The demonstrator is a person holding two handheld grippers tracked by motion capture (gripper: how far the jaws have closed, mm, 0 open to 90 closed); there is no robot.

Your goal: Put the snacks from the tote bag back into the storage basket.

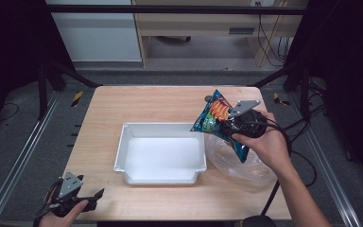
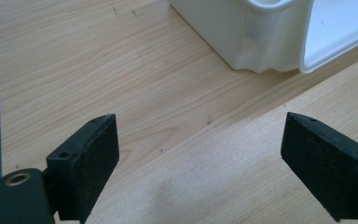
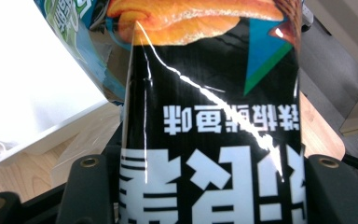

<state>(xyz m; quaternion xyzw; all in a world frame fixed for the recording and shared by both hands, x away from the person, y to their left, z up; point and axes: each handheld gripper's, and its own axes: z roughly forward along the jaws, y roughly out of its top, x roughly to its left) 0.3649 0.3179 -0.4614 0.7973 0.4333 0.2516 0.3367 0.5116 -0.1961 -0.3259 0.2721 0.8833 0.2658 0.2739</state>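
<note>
R gripper (image 1: 234, 126) is clamped on a snack bag (image 1: 216, 116), held in the air over the table (image 1: 146, 101), just past the 3 o'clock rim of the white tray (image 1: 160, 152). In the right gripper view the bag (image 3: 209, 112) sits squeezed between both fingers (image 3: 86, 191), print upside down. Bag's long axis runs roughly 11 to 5 o'clock in the high view, top end tilted toward the tray's far right corner and overlapping it a bit. A clear plastic bag (image 1: 238, 163) lies on the table right under the hand (crumpled, touching the tray's right side, I think).

L gripper (image 1: 82, 198) rests at the table's 7 o'clock corner, fingers (image 2: 86, 158) spread wide with nothing between them, tray corner (image 2: 251, 42) ahead of it.

Key relation: tray lies at approx 9 o'clock from the held bag, so the R hand is far nearer. Likely next move is a short carry toward 9 o'clock, then lower & release inside.
</note>
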